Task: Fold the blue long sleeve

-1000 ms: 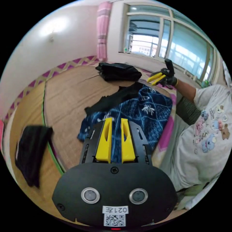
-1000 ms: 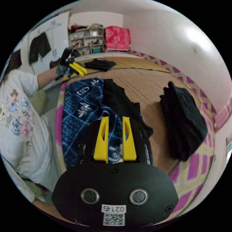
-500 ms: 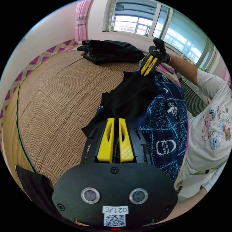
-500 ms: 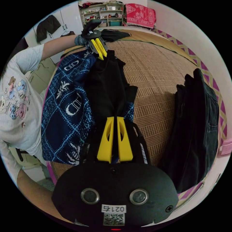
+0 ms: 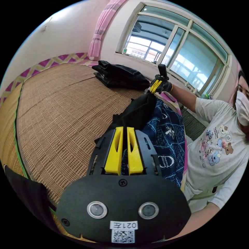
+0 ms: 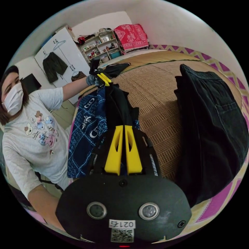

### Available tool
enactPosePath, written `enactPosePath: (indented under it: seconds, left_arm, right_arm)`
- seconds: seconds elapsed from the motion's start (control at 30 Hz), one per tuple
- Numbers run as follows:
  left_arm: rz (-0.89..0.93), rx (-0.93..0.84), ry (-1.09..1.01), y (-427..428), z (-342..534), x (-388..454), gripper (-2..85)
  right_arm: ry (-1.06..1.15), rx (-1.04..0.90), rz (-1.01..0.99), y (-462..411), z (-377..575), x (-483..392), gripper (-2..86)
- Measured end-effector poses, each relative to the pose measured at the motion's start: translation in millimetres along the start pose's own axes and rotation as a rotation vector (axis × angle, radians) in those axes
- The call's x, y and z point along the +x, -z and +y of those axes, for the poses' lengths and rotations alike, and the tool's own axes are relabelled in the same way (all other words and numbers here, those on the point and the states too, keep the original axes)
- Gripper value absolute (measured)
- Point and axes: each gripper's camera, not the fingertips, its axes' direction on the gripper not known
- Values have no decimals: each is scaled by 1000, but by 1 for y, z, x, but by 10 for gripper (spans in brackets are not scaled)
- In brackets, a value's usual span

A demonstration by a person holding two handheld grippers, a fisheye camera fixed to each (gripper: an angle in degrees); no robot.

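Both tongs are clenching a black garment and lifting it taut between them. The left tongs [image 5: 124, 132], jaws nearly together, are gripping one end of the black garment [image 5: 137, 111] just ahead of their tips; the right tongs [image 6: 123, 131] are doing likewise on the opposite end, and each pair is appearing at the far end of the other's view. Directly beneath the stretched cloth, the blue long sleeve [image 6: 87, 127], patterned in white, is lying spread on the woven mat [image 5: 59, 109] at its near edge, beside the person [image 5: 220, 145]. Beyond the tongs, a stack of dark folded clothes [image 6: 212, 124] is resting on the mat. The step in hand appears to be clearing the black piece off the blue one; the next move probably calls for setting it aside, then grasping the blue garment's edges.
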Motion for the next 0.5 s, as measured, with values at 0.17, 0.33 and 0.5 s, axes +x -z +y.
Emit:
enactPosePath:
  seconds: [0.17,0.33,0.5]
  left_arm:
    - [-83,-21,25,-7,-2,-8,-8]
    - [-73,-147,158,-39,4,-37,-8]
    - [-119,-5,182,-4,20,-33,-2]
  right_arm:
    - [-54,16,30,6,10,19,-8]
    - [-128,-154,98,-37,7,38,3]
    - [-115,-153,271,-14,14,18,71]
